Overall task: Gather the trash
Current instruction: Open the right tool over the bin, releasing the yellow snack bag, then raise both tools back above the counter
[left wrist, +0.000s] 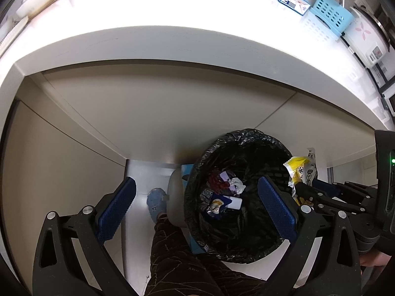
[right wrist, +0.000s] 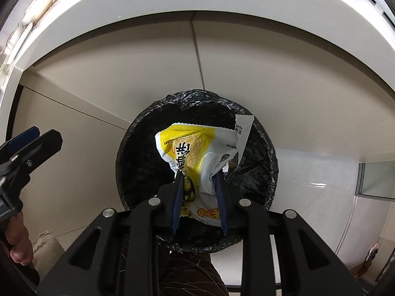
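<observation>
Pinching the yellow snack wrapper (right wrist: 197, 162) by its lower edge, the right gripper (right wrist: 200, 180) jaws clamp it above the black-lined trash bin (right wrist: 138, 148); light, crinkly, slippery film. Left gripper (left wrist: 197, 202) jaws stand apart, empty.

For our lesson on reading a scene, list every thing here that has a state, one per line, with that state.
Right claw: holds the yellow snack wrapper, above the bin.
Left claw: open, empty.
Yellow snack wrapper: torn open, crumpled, not yet dropped.
Trash bin: uncovered, black-lined, partly filled with trash.
Blue basket: on the counter, contents unclear.
</observation>
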Demonstrator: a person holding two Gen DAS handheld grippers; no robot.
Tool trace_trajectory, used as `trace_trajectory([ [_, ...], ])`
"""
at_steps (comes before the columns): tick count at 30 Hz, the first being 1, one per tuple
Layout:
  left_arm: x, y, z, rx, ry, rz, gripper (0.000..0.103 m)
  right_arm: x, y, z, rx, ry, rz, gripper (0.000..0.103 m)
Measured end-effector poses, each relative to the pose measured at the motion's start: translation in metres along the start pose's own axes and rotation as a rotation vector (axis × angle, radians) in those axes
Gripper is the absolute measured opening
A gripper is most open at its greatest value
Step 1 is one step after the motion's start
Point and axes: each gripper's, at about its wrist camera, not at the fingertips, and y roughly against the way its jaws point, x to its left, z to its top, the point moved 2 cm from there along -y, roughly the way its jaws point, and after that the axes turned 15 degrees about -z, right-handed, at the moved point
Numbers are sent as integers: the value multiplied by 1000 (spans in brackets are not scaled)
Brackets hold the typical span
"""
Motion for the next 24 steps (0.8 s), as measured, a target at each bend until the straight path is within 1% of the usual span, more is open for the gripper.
trace_trajectory([
  [4,7,4,1,-6,15,10,97,5,0,4,-1,7,5,28],
  [12,12,4,6,-3,16,15,97,7,1,6,0,4,-1,39],
  [14,13,3,5,-2,17,14,97,6,0,6,3,1,-1,44],
  [15,13,3,6,-2,16,13,97,7,-2,7,4,1,2,44],
  [17,13,2,5,1,13,15,97,7,-1,6,7,2,6,49],
  [19,12,3,6,-2,9,15,97,7,1,5,1,2,12,52],
  [22,12,5,5,-14,13,11,97,6,6,3,-14,-8,20,62],
  [24,11,5,3,-15,12,10,97,5,7,3,-20,-13,23,66],
])
